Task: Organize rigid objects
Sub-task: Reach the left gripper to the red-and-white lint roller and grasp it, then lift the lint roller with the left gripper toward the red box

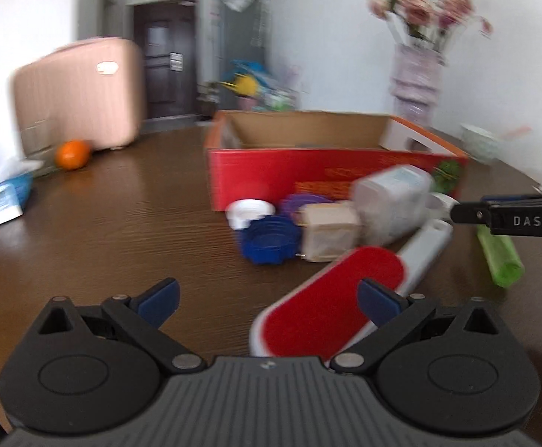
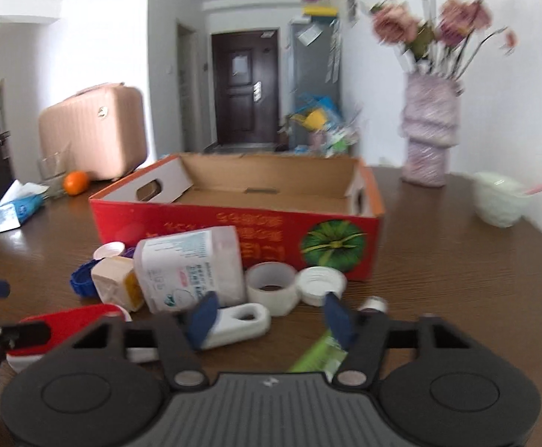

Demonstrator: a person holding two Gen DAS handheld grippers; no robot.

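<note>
My left gripper (image 1: 267,300) stands wide, nothing between its blue pads; the red-faced white plastic lint brush (image 1: 330,309) lies just beyond it, under the right pad. My right gripper (image 2: 271,316) is partly open and holds nothing: the brush's white handle (image 2: 239,322) sits by its left pad, the green plastic tube (image 2: 317,354) beneath its right. Farther off, a white rectangular bottle (image 2: 193,268), tape roll (image 2: 273,290) and blue cap (image 1: 269,240) crowd before the open red cardboard box (image 2: 233,238) on the brown wooden table (image 1: 103,231).
</note>
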